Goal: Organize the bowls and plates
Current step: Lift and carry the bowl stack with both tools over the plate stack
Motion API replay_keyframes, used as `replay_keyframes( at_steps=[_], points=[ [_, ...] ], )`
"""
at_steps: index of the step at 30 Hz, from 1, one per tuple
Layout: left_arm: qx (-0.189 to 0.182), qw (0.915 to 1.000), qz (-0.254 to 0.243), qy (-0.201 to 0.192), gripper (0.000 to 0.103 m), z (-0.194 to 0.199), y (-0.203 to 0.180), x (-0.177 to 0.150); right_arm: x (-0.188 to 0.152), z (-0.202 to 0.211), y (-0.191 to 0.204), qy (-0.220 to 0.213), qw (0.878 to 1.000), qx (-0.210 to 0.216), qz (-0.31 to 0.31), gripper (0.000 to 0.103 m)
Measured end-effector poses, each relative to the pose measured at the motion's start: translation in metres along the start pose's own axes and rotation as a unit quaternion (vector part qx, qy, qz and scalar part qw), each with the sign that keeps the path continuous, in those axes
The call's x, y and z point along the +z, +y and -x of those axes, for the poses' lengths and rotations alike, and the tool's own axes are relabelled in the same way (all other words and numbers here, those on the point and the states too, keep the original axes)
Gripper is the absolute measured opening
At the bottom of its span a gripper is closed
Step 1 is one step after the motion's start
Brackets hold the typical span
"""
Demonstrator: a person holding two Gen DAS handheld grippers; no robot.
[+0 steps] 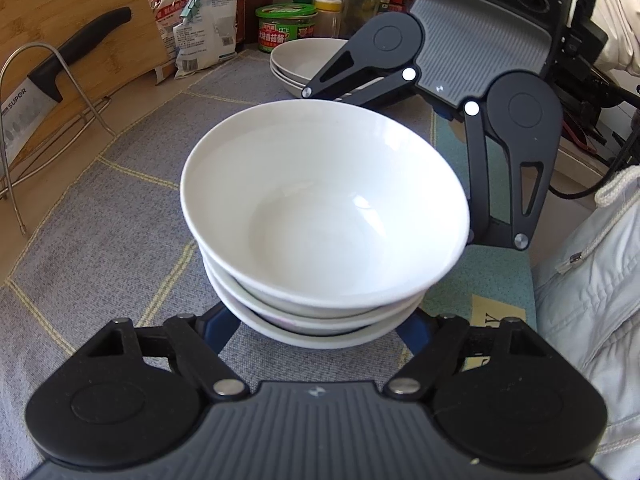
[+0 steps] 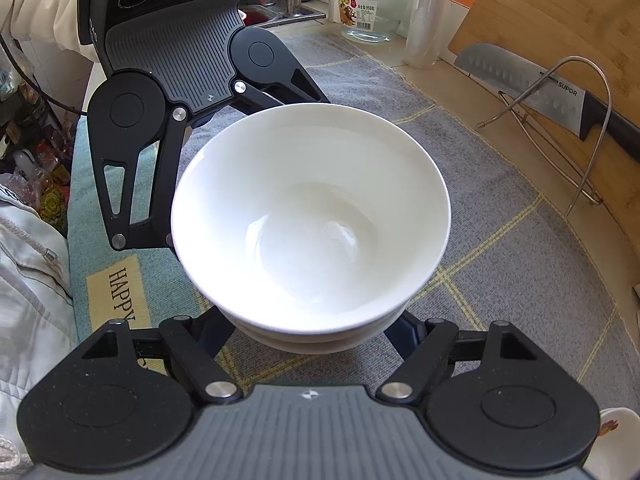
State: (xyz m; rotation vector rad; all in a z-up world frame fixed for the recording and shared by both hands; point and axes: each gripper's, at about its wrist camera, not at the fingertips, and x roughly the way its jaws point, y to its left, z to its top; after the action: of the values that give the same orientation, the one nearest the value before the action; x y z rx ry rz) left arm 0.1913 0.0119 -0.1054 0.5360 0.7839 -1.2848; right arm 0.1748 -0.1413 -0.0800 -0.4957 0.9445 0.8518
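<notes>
White stacked bowls [image 1: 324,216] sit on the counter's grey mat [image 1: 120,216], clasped by both grippers' fingers at six and one o'clock; uneven squeezing could tip the top bowl.

Both wrist cams close, angled down, facing each other across shared bowl stack [image 1: 324,216]; opposite sides.

The stacked bowls [image 1: 324,216] are plain glossy white, as are the plates [image 1: 298,60] toward the far edge of the grey cloth [image 1: 100,216], which carries a thin yellow grid. Along its near edge runs a teal band [image 2: 82,184] with a cream patch lettered "HAPPY", and the jar [image 1: 286,26] has a green lid and label.
</notes>
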Motion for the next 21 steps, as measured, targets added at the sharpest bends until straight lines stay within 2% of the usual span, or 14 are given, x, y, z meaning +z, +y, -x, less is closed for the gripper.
replay_keyframes(
  at_steps=[12, 21],
  points=[
    [0.010, 0.9999, 0.001, 0.000, 0.082, 0.007, -0.024, 0.041, -0.015, 0.038, -0.004, -0.005, 1.000, -0.009, 0.013, 0.083],
    [0.011, 0.9998, -0.013, -0.003, 0.082, -0.014, -0.035, 0.081, -0.044, 0.072, -0.021, -0.010, 1.000, -0.022, 0.013, 0.083]
  ],
)
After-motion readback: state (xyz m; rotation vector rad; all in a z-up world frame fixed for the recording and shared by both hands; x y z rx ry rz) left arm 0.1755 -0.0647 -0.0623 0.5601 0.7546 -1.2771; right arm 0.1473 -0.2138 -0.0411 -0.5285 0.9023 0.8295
